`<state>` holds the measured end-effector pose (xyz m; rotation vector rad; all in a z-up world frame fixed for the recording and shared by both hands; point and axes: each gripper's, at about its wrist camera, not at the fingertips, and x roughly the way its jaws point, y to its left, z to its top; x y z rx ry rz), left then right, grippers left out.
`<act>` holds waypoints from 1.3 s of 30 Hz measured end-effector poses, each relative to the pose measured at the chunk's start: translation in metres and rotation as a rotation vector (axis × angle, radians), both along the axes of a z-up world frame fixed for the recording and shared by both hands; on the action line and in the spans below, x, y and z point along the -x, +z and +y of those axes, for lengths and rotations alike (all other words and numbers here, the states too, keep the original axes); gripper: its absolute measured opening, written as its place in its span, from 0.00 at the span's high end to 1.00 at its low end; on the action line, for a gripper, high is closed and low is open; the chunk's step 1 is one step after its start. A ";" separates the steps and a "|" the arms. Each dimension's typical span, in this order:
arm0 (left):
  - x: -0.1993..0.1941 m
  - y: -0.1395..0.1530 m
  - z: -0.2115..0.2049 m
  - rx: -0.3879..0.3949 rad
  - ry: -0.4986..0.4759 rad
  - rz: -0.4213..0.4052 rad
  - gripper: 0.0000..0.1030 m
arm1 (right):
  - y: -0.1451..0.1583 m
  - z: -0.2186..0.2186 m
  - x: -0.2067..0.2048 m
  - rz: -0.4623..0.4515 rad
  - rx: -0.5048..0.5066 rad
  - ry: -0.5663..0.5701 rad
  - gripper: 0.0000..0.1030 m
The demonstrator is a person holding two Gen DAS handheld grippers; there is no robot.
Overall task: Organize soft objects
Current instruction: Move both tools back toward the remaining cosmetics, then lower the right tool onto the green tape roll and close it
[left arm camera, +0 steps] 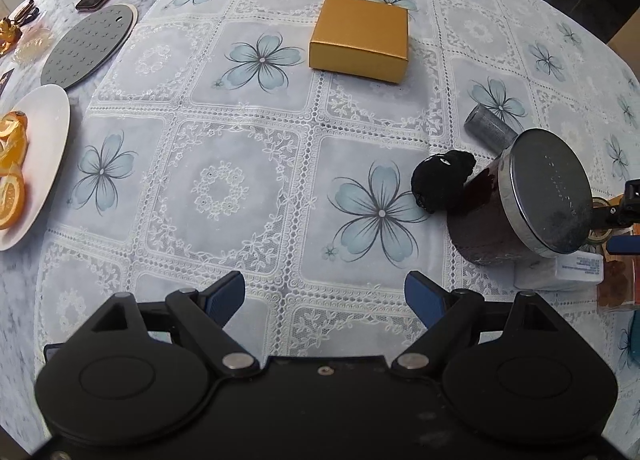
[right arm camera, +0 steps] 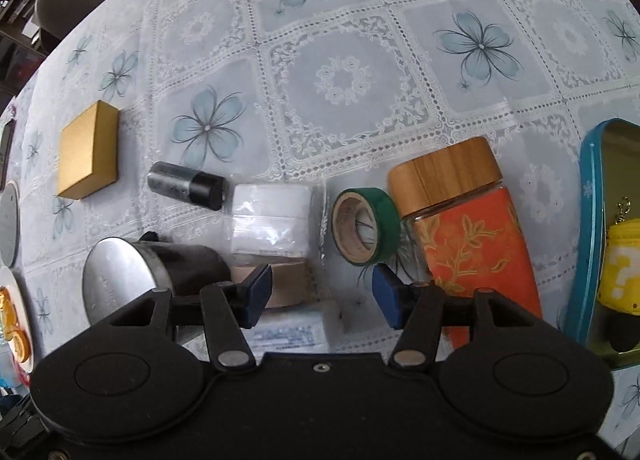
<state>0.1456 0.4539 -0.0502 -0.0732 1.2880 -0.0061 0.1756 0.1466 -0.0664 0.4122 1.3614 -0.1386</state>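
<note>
Nothing is held yet, so the step in hand is judged to be the reach for a first soft thing. The left gripper [left arm camera: 324, 298] is held over bare tablecloth with its jaws spread wide and empty. The right gripper [right arm camera: 319, 298] is likewise wide open and empty, low over a clutter of packets.

A black plush toy [left arm camera: 442, 180] is seen lying against the dark tin [left arm camera: 520, 196]; a yellow plush [right arm camera: 622, 264] already sits in the blue tin [right arm camera: 588, 220], judged the likely collecting place.

A sideways approach is called for, since the dark tin crowds the toy's right side. Open room lies to the toy's left and toward the gold box [left arm camera: 360, 38]; the worktop edge by the plate [left arm camera: 44, 164] is well apart.
</note>
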 end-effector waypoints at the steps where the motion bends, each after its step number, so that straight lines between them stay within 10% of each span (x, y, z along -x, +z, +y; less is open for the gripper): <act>1: 0.002 0.001 0.001 0.000 0.006 -0.001 0.16 | 0.001 -0.002 -0.002 -0.014 0.000 -0.014 0.46; 8: 0.012 0.006 0.004 -0.006 0.025 -0.005 0.16 | 0.014 0.008 -0.037 -0.153 0.093 0.054 0.39; 16: 0.015 0.008 -0.001 -0.007 0.025 -0.009 0.16 | 0.019 0.004 -0.064 -0.239 -0.027 0.124 0.42; 39: -0.035 0.031 0.003 -0.070 0.048 -0.088 0.16 | -0.029 0.039 -0.084 -0.101 0.218 0.246 0.47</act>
